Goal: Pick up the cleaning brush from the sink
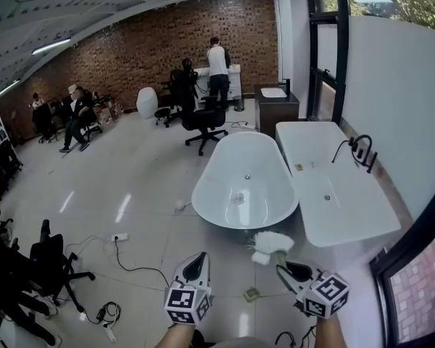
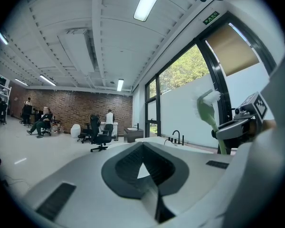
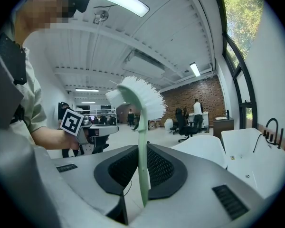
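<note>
The cleaning brush (image 1: 270, 243), with white bristles and a pale green handle, is held up in the air in front of me, clear of the long white sink (image 1: 362, 216). My right gripper (image 1: 283, 267) is shut on its handle. In the right gripper view the handle (image 3: 142, 165) stands upright between the pads, with the bristle head (image 3: 137, 96) on top, above my right gripper (image 3: 142, 175). My left gripper (image 1: 198, 261) hovers to the left of the brush with nothing in it. In its own view my left gripper (image 2: 143, 167) has its pads together, and the brush (image 2: 206, 109) shows at the right.
A white oval bathtub (image 1: 235, 158) stands ahead, beside the sink with its black tap (image 1: 359, 151). A power strip (image 1: 119, 236) and cables lie on the tiled floor at left, a small green object (image 1: 251, 294) near my feet. Office chairs (image 1: 203, 122) and people are farther back.
</note>
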